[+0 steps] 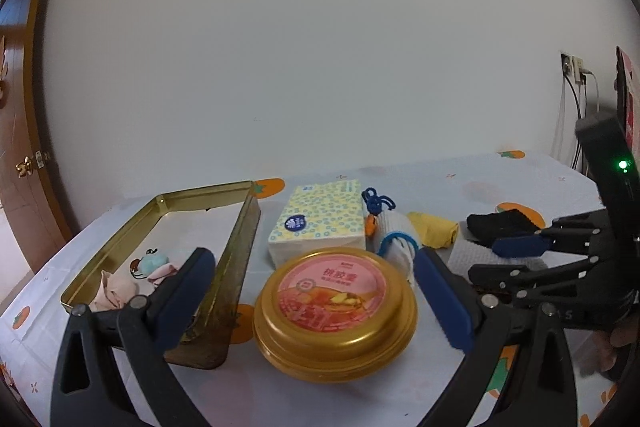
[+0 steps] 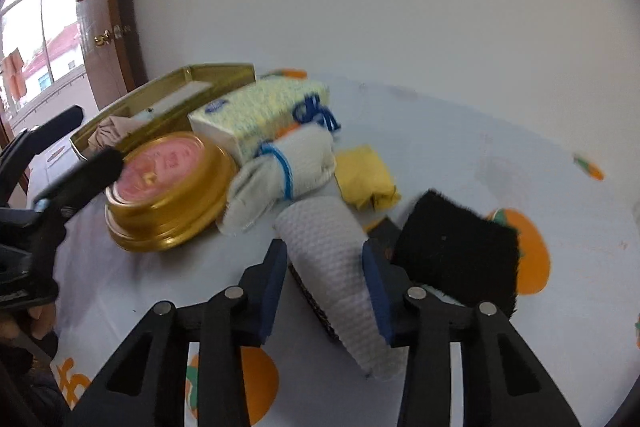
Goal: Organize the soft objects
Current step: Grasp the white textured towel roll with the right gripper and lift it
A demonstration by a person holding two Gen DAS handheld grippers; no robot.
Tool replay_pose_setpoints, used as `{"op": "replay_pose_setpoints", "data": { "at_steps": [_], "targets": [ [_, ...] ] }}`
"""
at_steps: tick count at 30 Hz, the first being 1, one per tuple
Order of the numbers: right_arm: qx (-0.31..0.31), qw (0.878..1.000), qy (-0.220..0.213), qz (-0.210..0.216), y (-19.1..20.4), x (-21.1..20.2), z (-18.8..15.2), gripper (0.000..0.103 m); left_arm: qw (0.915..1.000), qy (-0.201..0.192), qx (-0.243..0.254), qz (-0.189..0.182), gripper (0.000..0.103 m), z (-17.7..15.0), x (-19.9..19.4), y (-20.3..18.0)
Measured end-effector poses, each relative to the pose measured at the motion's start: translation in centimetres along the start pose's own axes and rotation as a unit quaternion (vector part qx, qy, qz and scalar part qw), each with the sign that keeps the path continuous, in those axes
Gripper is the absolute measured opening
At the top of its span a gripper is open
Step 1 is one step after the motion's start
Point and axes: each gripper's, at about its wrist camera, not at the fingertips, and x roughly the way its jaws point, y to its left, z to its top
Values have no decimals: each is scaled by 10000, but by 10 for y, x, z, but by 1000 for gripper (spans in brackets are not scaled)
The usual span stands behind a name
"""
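Soft pieces lie across the persimmon-print tablecloth (image 1: 460, 183). At far left, the open gold tin tray (image 1: 120, 227) already holds small plush bits. The left gripper (image 1: 316, 291) hovers spread wide, holding nothing, over the round gold tin (image 1: 334, 311). Beyond sit the dotted tissue pack (image 1: 320, 219), a tied knit roll (image 2: 296, 163) and a yellow cloth (image 2: 366, 177). The right gripper (image 2: 326, 289) brackets the waffle-textured white cloth (image 2: 334, 259), its long axis running between the pads; contact seems likely, though blurred. A fuzzy black cloth (image 2: 456, 255) lies just right.

Both tongs (image 1: 316, 291) (image 2: 326, 291) are black plastic with blue pads (silver rivets at the joints).
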Motion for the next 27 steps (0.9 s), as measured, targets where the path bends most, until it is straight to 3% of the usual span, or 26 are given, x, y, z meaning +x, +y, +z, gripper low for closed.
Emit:
{"op": "replay_pose_setpoints", "data": {
  "at_steps": [2,13,15,17,18,21,24,27],
  "targets": [
    [115,9999,-69,56,-5,-4,-1,29,10000,14,-11,20,101,0,0,1],
    [289,9995,2,143,-13,2,-1,31,10000,46,21,29,101,0,3,-1],
    [282,9995,-9,153,-14,0,-1,42,10000,54,17,31,101,0,3,-2],
    [263,9995,-9,145,-15,-1,-3,71,10000,67,23,33,101,-1,4,-2],
    [253,9996,-24,142,-15,-2,-4,71,10000,71,29,37,101,-1,4,-2],
    [281,9995,-98,144,-16,-6,-5,71,10000,71,55,40,101,-2,4,-2],
    [345,9989,53,303,-18,-1,-6,54,9999,78,63,43,101,-2,4,-2],
    [394,9987,253,222,-20,7,-5,45,9999,90,67,42,101,-2,4,-2]
  ]
}}
